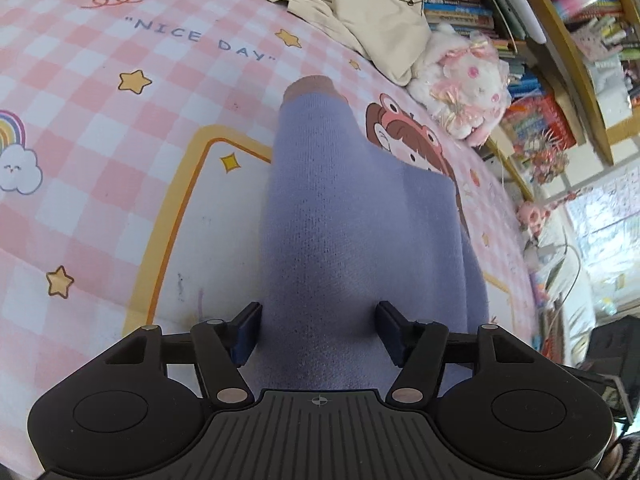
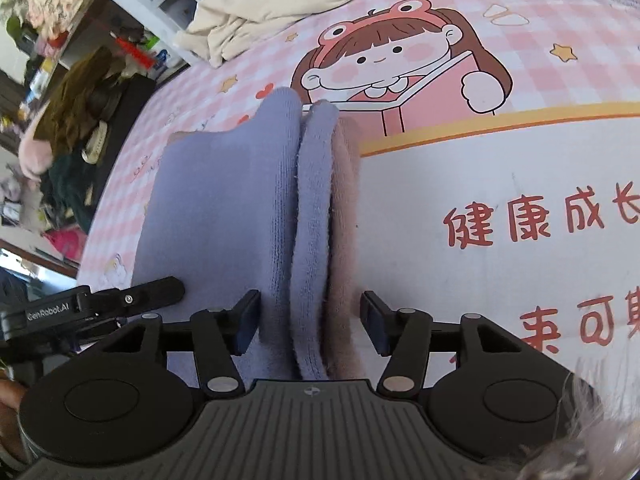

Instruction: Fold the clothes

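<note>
A folded lavender knit garment [image 1: 344,216] with a dusty-pink cuff [image 1: 308,84] lies on the pink checked bed sheet [image 1: 100,100]. My left gripper [image 1: 319,332] is open and low over the garment's near end, with the cloth running between its fingers. In the right wrist view the garment [image 2: 240,200] shows stacked lavender layers and a pinkish band [image 2: 344,208] along its right edge. My right gripper [image 2: 311,322] is open and straddles these layers. A black finger [image 2: 160,290] of my left gripper rests on the cloth at the left.
A crumpled cream garment [image 1: 360,4] [image 2: 260,8] lies at the far side of the bed beside a white plush toy [image 1: 468,84]. Packed bookshelves [image 1: 560,40] stand past the bed. Clutter and a dark coat [image 2: 80,92] sit off its left edge.
</note>
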Motion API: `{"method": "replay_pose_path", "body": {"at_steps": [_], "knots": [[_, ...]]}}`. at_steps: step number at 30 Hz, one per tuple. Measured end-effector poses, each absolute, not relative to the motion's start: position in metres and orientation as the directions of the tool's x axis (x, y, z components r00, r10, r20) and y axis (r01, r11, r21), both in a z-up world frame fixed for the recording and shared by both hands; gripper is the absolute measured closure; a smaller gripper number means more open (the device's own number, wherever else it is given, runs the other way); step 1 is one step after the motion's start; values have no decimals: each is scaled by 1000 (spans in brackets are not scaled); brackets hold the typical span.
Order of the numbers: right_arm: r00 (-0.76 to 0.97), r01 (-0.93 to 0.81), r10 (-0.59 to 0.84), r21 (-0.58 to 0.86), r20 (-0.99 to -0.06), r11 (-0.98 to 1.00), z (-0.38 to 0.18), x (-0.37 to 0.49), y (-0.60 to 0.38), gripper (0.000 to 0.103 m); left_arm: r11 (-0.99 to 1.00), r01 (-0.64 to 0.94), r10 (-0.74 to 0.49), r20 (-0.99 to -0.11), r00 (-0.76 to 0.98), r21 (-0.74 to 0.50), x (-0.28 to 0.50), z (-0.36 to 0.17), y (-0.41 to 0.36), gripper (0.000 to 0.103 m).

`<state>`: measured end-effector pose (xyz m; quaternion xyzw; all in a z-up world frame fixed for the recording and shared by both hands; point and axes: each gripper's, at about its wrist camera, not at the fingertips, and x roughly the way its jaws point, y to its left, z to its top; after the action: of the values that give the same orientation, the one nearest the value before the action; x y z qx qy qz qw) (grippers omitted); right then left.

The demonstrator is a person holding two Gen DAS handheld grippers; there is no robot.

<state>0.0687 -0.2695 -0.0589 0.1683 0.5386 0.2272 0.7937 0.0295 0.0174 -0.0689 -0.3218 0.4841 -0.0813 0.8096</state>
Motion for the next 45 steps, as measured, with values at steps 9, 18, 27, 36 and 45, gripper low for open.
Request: {"method": "replay_pose_path", "body": {"at_steps": [9, 18, 27, 36, 45], "knots": [[320, -242, 570, 516, -757, 822, -56, 66, -262, 73, 812, -143, -418, -735, 534, -566, 28, -62, 9, 49], [442, -356, 486, 350, -754, 866, -31, 49, -252, 77, 868, -34, -389, -721, 574, -495, 24, -42, -12, 55], [514, -369, 465, 303, -721, 878, -18, 43, -263, 77, 867, 14, -405, -689, 601, -498, 29, -31, -24, 55], [530, -364, 454, 292, -716, 885, -15, 40, -278, 77, 870, 35, -411, -684, 603, -492, 33, -28, -38, 55], [529, -384, 468, 292, -708, 876, -12, 49, -279, 77, 882, 36, -389, -681, 620, -470, 38, -22, -42, 55]]}}
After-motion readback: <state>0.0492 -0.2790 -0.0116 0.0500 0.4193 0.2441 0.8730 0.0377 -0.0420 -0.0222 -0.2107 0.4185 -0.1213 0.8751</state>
